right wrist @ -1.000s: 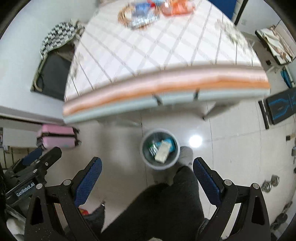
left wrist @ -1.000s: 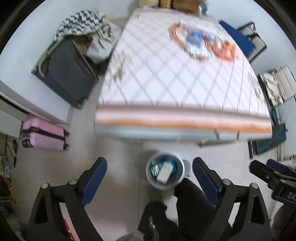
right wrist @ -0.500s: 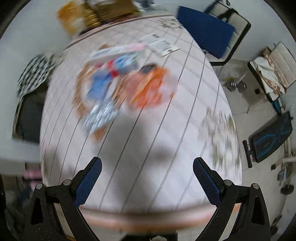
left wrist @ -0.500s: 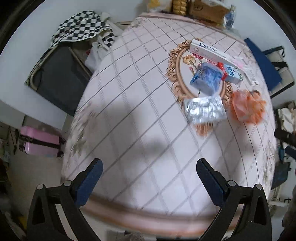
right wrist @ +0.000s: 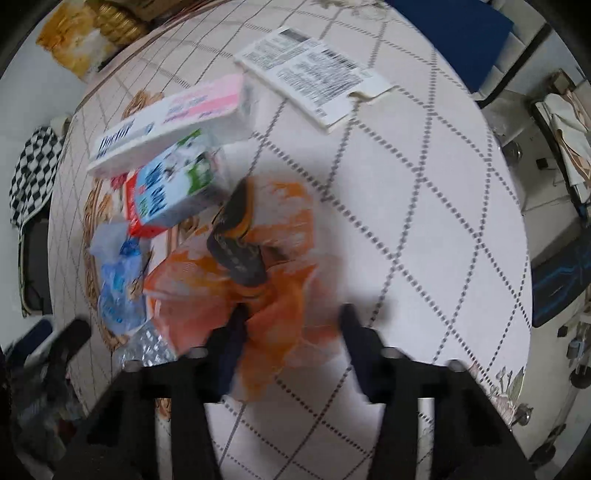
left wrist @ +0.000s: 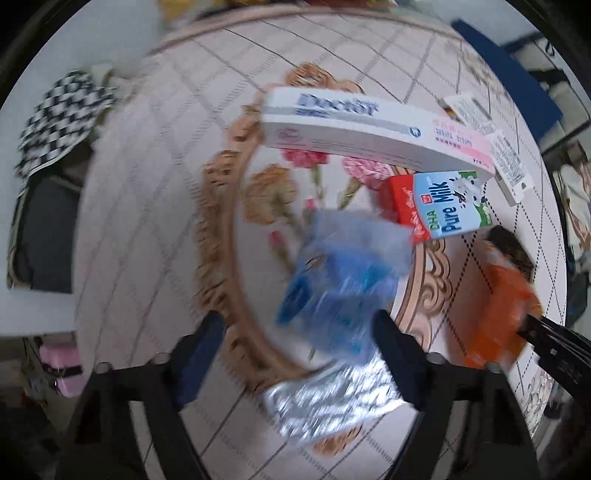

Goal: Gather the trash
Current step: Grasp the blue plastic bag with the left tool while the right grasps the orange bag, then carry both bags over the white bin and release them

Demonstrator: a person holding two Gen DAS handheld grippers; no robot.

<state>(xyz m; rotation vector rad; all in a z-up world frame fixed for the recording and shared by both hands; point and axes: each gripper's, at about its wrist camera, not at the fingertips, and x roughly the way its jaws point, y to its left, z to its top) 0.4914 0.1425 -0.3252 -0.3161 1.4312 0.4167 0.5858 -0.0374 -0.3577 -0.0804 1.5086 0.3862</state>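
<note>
Trash lies on a table with a patterned cloth [right wrist: 424, 221]. My left gripper [left wrist: 299, 350] points down over a blue plastic wrapper [left wrist: 343, 273] and silver foil [left wrist: 332, 402]. Its jaws are closing with the wrapper between them, and the left pad stands clear of it. My right gripper [right wrist: 291, 332] is closing on a crumpled orange bag [right wrist: 266, 295], which fills its gap. A milk carton [left wrist: 439, 206] and a white toothpaste box [left wrist: 369, 125] lie just beyond. In the right wrist view the blue wrapper [right wrist: 118, 288] is at the left.
White label sheets [right wrist: 314, 74] lie farther back on the table. Snack packs [right wrist: 85, 37] sit at its far edge. A blue chair [right wrist: 450, 33] stands behind, a checkered cloth [left wrist: 62, 114] on dark luggage at the left, a pink suitcase [left wrist: 59, 365] on the floor.
Both grippers moved from above the floor bin to over the table and sank close to the trash. Both pairs of jaws narrowed, the right one much more, around the orange bag.
</note>
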